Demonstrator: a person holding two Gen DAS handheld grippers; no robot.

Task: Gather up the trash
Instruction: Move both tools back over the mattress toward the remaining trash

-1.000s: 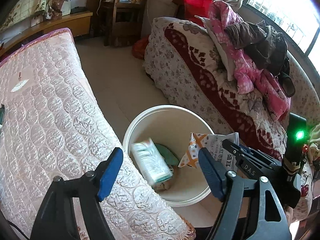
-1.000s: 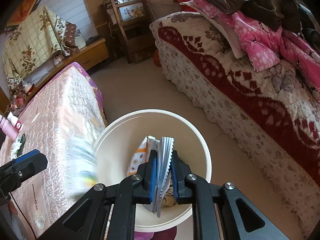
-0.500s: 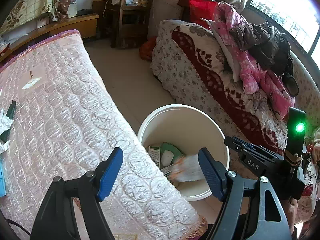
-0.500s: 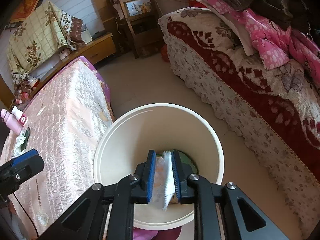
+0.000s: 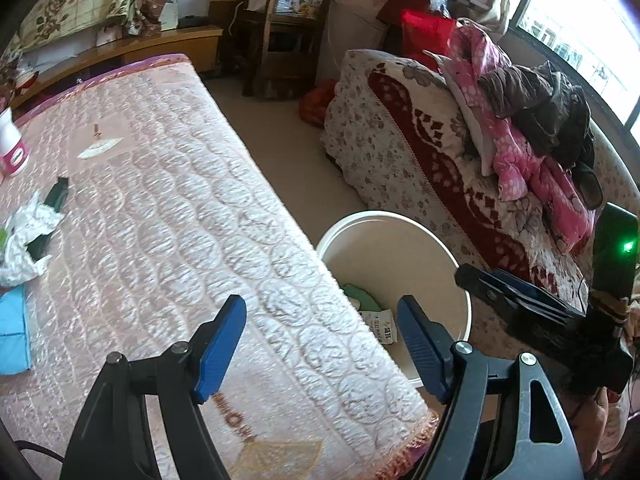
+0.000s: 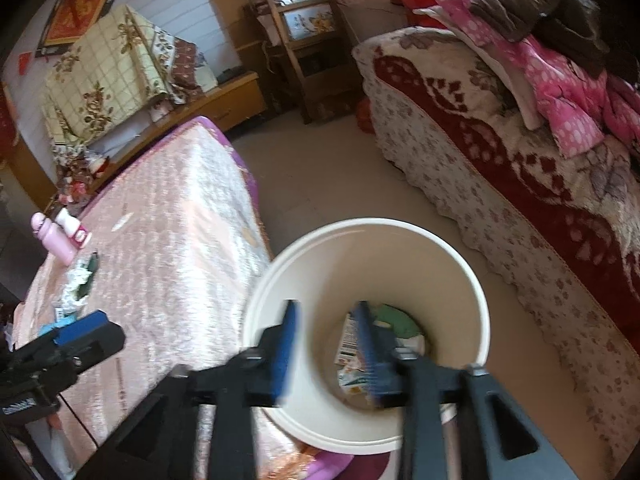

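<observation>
A cream bucket (image 6: pixel 472 280) stands on the floor beside the pink quilted table (image 5: pixel 180 240); it also shows in the left wrist view (image 5: pixel 448 256). Inside lie snack wrappers (image 6: pixel 352 356) and a green packet (image 6: pixel 396 316). My right gripper (image 6: pixel 326 348) is open and empty over the bucket's mouth, blurred. My left gripper (image 5: pixel 320 340) is open and empty above the table's near corner. Crumpled white paper (image 5: pixel 24 236) and a dark green wrapper (image 5: pixel 56 196) lie at the table's left.
A sofa (image 5: pixel 420 152) with a red-patterned cover and piled pink clothes (image 5: pixel 520 152) flanks the bucket on the right. A pink-white bottle (image 5: pixel 10 148) and a blue cloth (image 5: pixel 12 328) sit on the table's left. A wooden chair (image 5: pixel 276 32) stands at the back.
My right gripper has opened and let go of the wrapper, which now lies in the bucket. My left gripper has swung left over the table.
</observation>
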